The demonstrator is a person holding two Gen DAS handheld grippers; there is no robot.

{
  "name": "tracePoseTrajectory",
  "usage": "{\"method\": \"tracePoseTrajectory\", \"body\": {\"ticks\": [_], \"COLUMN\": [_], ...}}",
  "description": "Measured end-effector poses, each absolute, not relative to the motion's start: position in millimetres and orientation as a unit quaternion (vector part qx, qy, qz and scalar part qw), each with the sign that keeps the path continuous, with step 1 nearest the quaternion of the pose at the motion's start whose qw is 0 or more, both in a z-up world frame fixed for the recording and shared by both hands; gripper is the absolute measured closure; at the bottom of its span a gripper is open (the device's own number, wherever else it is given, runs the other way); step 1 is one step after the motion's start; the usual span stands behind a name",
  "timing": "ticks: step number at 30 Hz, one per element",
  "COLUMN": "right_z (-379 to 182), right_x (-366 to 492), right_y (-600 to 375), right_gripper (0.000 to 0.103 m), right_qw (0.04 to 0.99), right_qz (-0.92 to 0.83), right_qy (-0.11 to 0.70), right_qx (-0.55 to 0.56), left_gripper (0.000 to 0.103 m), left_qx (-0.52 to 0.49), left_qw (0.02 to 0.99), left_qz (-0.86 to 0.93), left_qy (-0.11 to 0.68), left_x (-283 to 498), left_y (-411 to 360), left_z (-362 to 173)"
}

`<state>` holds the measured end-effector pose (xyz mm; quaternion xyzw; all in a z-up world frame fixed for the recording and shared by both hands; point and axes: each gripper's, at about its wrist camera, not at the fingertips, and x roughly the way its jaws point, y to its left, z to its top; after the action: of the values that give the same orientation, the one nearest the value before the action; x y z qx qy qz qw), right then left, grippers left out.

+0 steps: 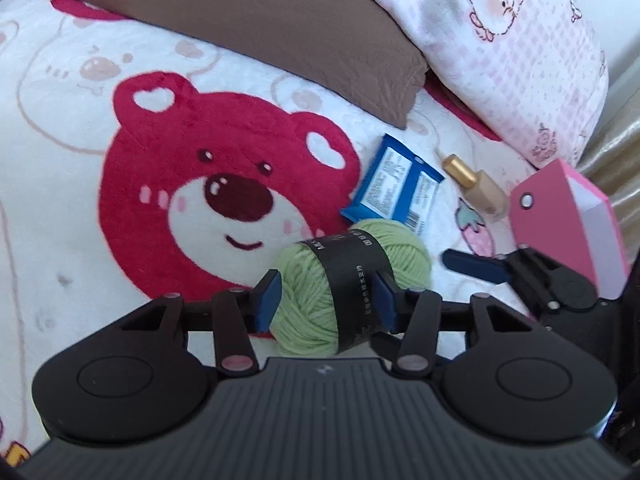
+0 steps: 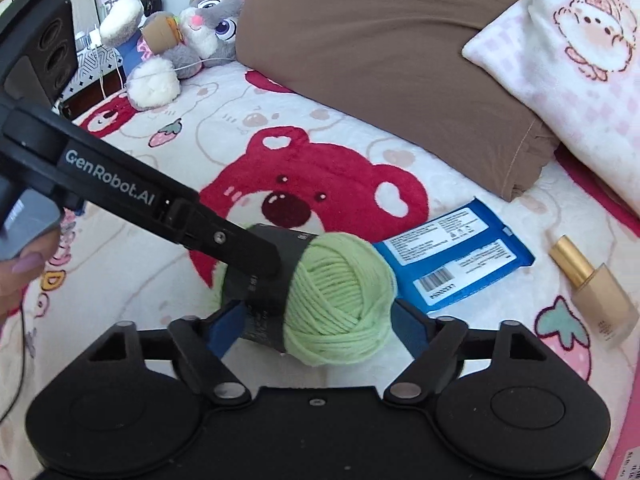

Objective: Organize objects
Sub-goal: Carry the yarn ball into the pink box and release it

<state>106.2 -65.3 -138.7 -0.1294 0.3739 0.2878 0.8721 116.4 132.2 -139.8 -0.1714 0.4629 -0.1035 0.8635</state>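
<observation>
Green wool fills the space between both my pairs of jaws: a pale green ball of yarn with a black paper band round its middle, lying on the white plush blanket printed with a big red bear face. My left gripper has the ball at the band, one blue pad against the wool on one side and the other against the band's far edge, the jaws about half open and pressed on it. My right gripper stands much wider; its blue pads flank the same ball, but I cannot tell whether either of them touches the wool, and they do not squeeze it. In the right wrist view the left gripper's black finger reaches in from the left and lies across the band. A fingertip of the hand holding it shows at the left edge.

Just beyond the yarn lies a flat blue packet with white printed labels and a barcode, its near corner tucked behind the ball. Beside it, further right, a small beige bottle with a gold cap lies on its side next to a printed strawberry. Near that, in the left wrist view, stands a pink box with a white inside.

Further back a brown folded cover lies across the blanket, and a pink-and-white checked pillow with a cartoon figure leans at the right. At the far left corner of the bed sits a grey plush rabbit.
</observation>
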Motion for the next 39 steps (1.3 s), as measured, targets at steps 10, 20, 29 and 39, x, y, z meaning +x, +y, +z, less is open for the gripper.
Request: {"method": "tracePoseTrajectory", "body": {"ticks": [10,20,29,39], "right_z": [-163,-133,-45,22], "right_x": [118,96,50,17], "right_y": [-54,-60,-115,-213], "right_gripper": [0.006,0.017,0.017,0.016], "right_qw": [0.865,0.878,0.913,0.944], "right_qz": [0.328,0.308,0.258,0.163], "right_qy": [0.368,0.351,0.286,0.262], "right_qx": [-0.093,-0.104,-0.134,-0.113], "left_gripper": [0.047,0.054,0.054,0.054], "left_qx": [-0.312,-0.247,-0.191,-0.138], "left_qw": [0.832,0.856,0.872,0.855], "left_qz": [-0.122,-0.162,-0.251,-0.352], "left_qy": [0.442,0.425,0.374,0.355], "left_x": [119,95,74,82], "left_y": [165,129,68,-48], "left_z": [-173,-136,-41,27]}}
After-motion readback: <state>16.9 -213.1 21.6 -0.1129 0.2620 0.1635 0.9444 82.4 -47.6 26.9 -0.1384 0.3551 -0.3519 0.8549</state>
